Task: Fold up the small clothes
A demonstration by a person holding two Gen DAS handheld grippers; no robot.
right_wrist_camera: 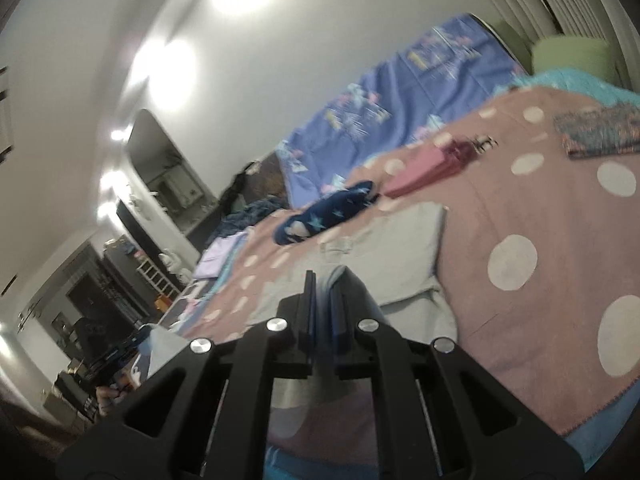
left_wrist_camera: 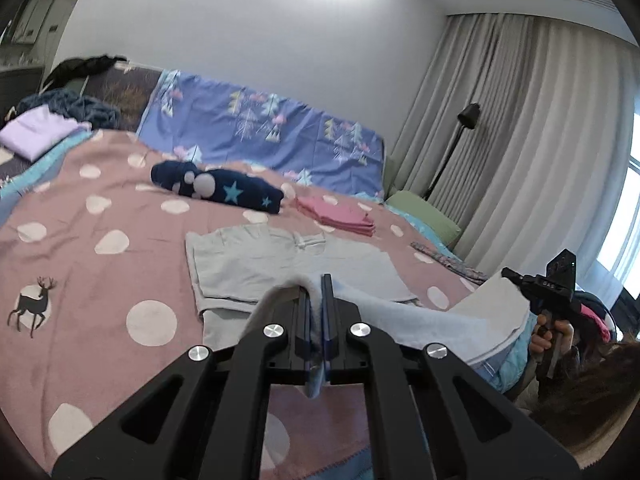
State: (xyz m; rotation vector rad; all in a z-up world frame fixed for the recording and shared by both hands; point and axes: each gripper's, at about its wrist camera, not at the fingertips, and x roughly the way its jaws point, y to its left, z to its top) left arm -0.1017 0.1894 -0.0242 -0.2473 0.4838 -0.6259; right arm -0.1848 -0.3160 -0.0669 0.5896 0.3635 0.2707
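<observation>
A light blue garment (left_wrist_camera: 440,320) hangs stretched between my two grippers above the bed. My left gripper (left_wrist_camera: 319,300) is shut on one corner, and the cloth bunches up between its fingers. In the left wrist view my right gripper (left_wrist_camera: 512,274) pinches the other end, with a hand below it. In the right wrist view my right gripper (right_wrist_camera: 325,292) has its jaws together, with pale cloth draped at the tip. My left gripper (right_wrist_camera: 128,344) shows at the lower left with the garment's edge (right_wrist_camera: 164,346) beside it. A grey garment (left_wrist_camera: 280,268) lies flat on the pink dotted blanket (left_wrist_camera: 100,280) below.
On the blanket lie a folded navy star garment (left_wrist_camera: 224,186), a folded pink stack (left_wrist_camera: 340,216) and a patterned strip (left_wrist_camera: 448,260). A lilac folded piece (left_wrist_camera: 36,136) and blue knitwear (left_wrist_camera: 76,108) sit far left. A floor lamp (left_wrist_camera: 460,136) and curtains stand at the right.
</observation>
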